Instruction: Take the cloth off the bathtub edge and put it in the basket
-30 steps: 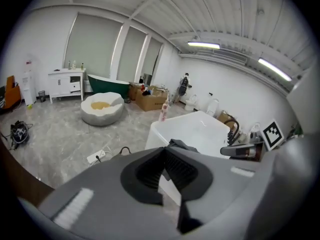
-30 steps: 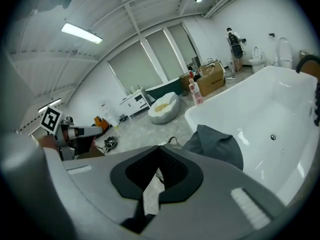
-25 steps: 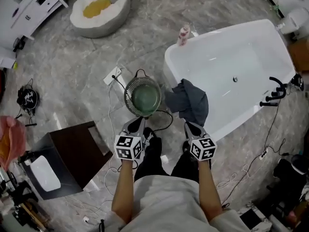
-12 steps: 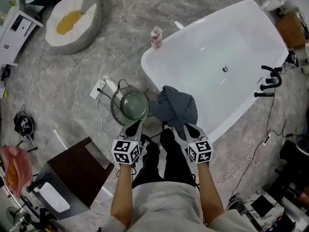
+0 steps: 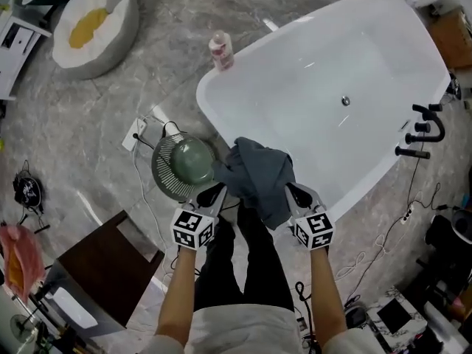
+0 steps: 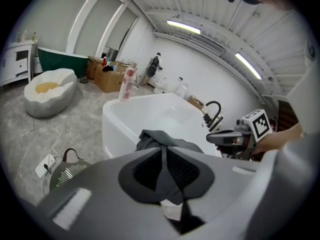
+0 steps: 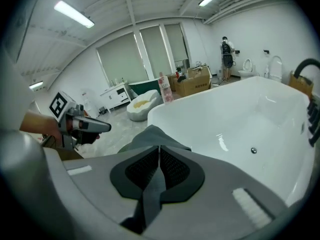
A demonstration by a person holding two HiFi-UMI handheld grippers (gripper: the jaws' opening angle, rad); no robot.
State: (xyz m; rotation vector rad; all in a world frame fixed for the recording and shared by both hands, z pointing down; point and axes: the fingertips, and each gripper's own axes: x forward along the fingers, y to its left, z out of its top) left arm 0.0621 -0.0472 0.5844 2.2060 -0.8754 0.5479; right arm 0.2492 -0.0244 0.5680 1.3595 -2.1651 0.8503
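A dark grey-blue cloth [image 5: 256,172] hangs bunched between my two grippers, just off the near end of the white bathtub [image 5: 221,94]. My left gripper [image 5: 214,195] holds its left side and the right gripper [image 5: 295,192] its right side. In the left gripper view a strip of cloth [image 6: 161,138] is pinched between the pads, while the jaws [image 6: 162,154] start opening slightly. The right gripper view shows the cloth [image 7: 150,136] clamped in its shut jaws [image 7: 159,156]. The round green wire basket [image 5: 183,167] stands on the floor directly left of the cloth.
A pink bottle [image 5: 220,50] stands on the tub's far left rim. Black taps [image 5: 424,131] are at the tub's right side. A dark cabinet [image 5: 110,260] is at lower left, a white cushion [image 5: 88,17] at upper left, and cables [image 5: 147,198] run on the floor.
The cloth has come off the bathtub edge and now hangs between both grippers, closer to the basket. The left gripper moved from the basket to the cloth.
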